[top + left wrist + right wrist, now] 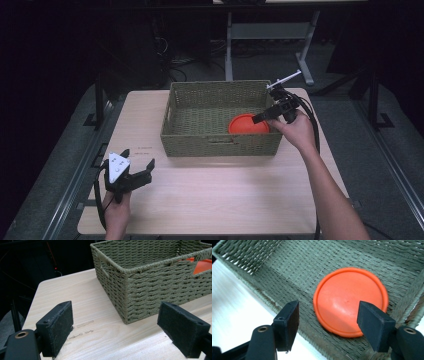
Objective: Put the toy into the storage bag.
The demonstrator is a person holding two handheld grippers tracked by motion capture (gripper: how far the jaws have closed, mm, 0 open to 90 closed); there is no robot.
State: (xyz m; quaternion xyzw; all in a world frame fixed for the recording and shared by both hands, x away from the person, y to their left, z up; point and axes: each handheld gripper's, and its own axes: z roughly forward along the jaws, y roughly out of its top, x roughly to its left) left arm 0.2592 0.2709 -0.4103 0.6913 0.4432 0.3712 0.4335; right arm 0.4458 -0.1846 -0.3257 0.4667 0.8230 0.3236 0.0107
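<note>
A: So, where does the orange disc (350,300) sit?

B: Flat on the woven floor of the basket (220,146), in its near right corner, close against the near wall and the right wall. I'd guess it lies there because that corner is nearest to the right hand.

A: And the right gripper (263,116)?

B: It hangs above that corner, tilted down into the basket from the right side. Its jaws stand wide apart with nothing between them; in the right gripper view the disc lies below and beyond the pads, not pinched. My reading is that the disc rests on its own in the basket and the tongs are clear of it.

A: The left gripper (138,162)?

B: Held low over the near left part of the table (210,200), well apart from the basket. Its jaws are wide open too and hold nothing (the left gripper view looks between them at bare wood and the basket's near left corner). It seems parked out of the way, as the work needs one hand.

A: What does the disc look like?

B: Round, bright orange, smooth and faintly glossy, with a raised rim running round a slightly domed middle. It looks like a plastic lid or a small flying disc; which one I cannot tell
</note>
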